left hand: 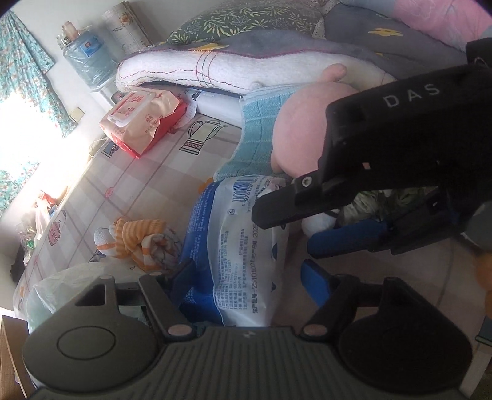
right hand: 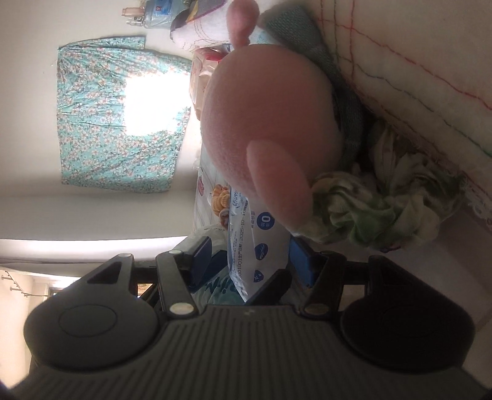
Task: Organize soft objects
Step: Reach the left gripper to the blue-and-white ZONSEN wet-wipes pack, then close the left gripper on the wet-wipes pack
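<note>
A blue and white plastic pack lies on the checked tablecloth. It sits between the fingers of my left gripper, which stands open: the left pad touches the pack and a small gap shows at the right pad. My right gripper reaches in from the right. In the right wrist view my right gripper is shut on the pack. A pink plush toy rests just beyond the pack, on a light blue towel. A crumpled green and white cloth lies beside the toy.
An orange striped cloth lies left of the pack. A pink wipes packet sits further back. Folded bedding, with a white quilt and a leafy pillow, is piled behind. A white plastic bag lies at the near left.
</note>
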